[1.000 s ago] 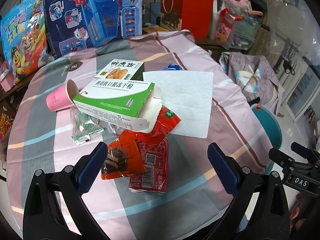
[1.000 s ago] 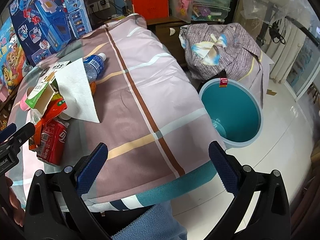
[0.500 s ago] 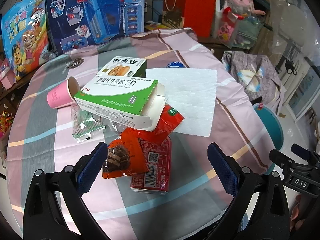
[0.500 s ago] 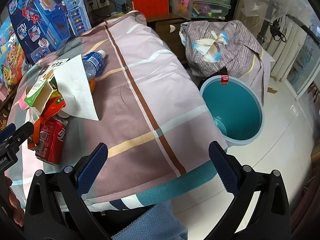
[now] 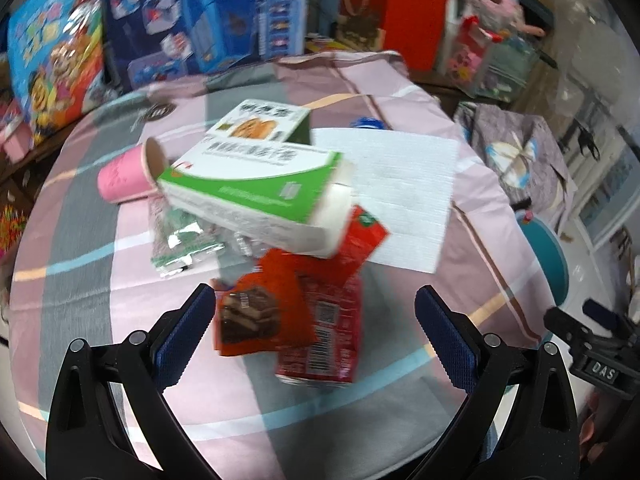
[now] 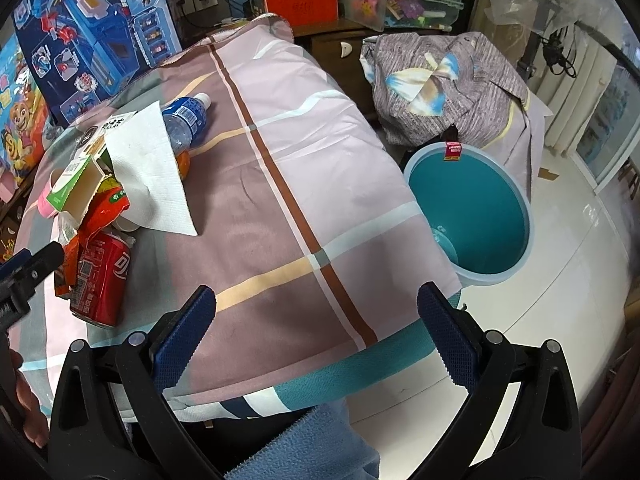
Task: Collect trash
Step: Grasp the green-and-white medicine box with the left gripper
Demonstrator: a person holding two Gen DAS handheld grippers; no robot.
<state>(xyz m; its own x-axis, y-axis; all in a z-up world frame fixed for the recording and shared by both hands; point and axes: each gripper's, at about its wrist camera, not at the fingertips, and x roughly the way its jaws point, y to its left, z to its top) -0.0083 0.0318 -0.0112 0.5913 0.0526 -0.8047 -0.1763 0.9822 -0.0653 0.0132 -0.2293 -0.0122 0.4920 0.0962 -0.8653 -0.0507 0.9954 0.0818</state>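
Note:
A heap of trash lies on the checked tablecloth [image 5: 400,392]: a green and white box [image 5: 256,196], a red can [image 5: 324,340], an orange snack wrapper [image 5: 256,316], a pink paper cup [image 5: 124,178], a white paper towel [image 5: 404,192] and a small green packet [image 5: 180,236]. My left gripper [image 5: 312,336] hangs open just above the can and wrapper. My right gripper [image 6: 316,336] is open over the table's near edge, empty. The can [image 6: 102,276], a water bottle [image 6: 186,120] and the teal bin [image 6: 472,212] show in the right wrist view.
Toy boxes [image 5: 192,16] and a red bag [image 5: 396,8] stand behind the table. A cloth-covered seat [image 6: 452,84] sits beyond the bin on the white floor [image 6: 552,320]. A blue sleeve [image 6: 312,444] shows at the bottom, a hand [image 6: 24,412] at lower left.
The left gripper has moved forward and down toward the can and wrapper, which now look larger and blurred. The right gripper has barely shifted.

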